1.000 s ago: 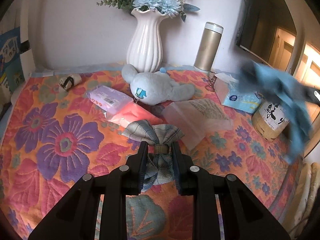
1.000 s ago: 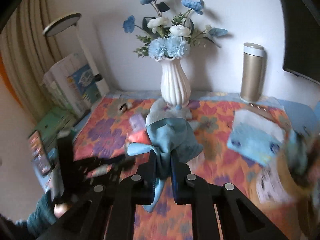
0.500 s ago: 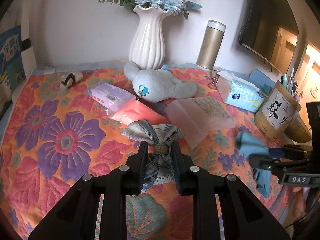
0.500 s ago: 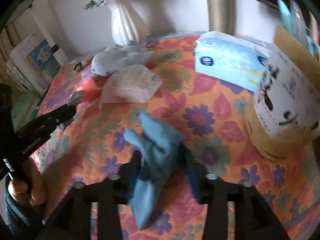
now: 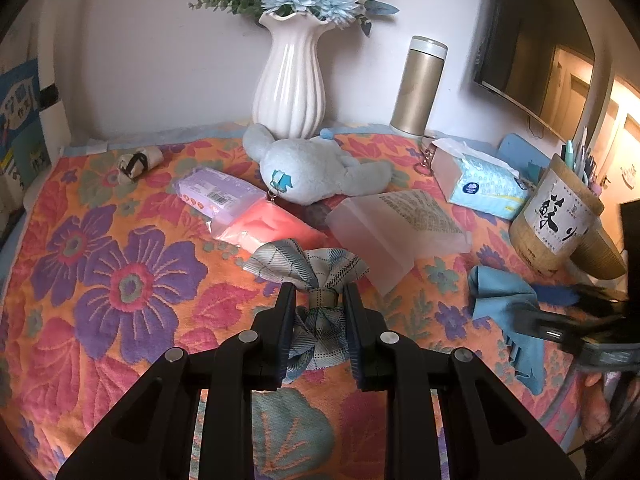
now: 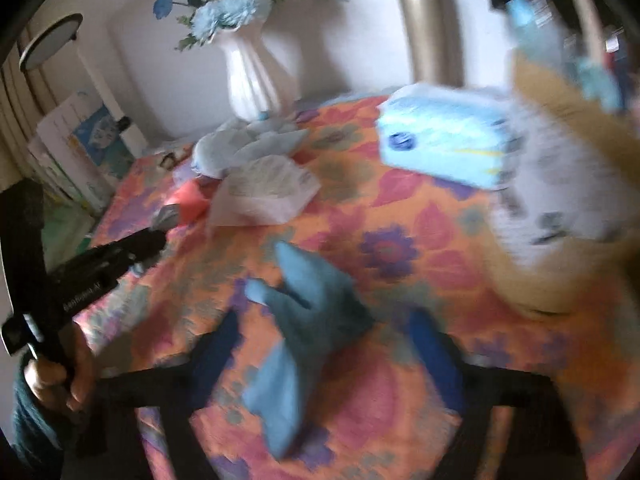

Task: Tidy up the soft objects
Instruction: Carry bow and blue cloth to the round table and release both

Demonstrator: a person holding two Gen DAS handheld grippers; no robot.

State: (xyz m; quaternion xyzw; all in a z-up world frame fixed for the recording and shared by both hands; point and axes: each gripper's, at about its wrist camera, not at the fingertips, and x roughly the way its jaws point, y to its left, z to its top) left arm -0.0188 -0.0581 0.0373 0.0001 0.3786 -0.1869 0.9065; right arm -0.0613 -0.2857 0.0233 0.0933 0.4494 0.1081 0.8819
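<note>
Flowered orange-and-purple quilted cloth [image 5: 120, 280] over the table, pale wall behind, dark screen [image 5: 532, 40] mounted at right. Counted: one white ribbed vase of blue flowers [image 5: 290, 80], one gold steel flask [image 5: 420, 84], one grey plush toy [image 5: 316, 172], one blue tissue pack [image 5: 484, 184], one wooden pen pot [image 5: 556, 216], three flat plastic packets, two cloth pieces. Left gripper [image 5: 318, 312] clenched on the grey plaid fabric bow [image 5: 308, 268] at its knot, wings fanned away from the camera, tails trailing back between the fingers. Right gripper [image 6: 324, 344] released, fingers spread wide either side of the plain blue cloth [image 6: 304, 320], blurred. Lay crumpled on the quilt near the pen pot, long axis running toward the camera.
</note>
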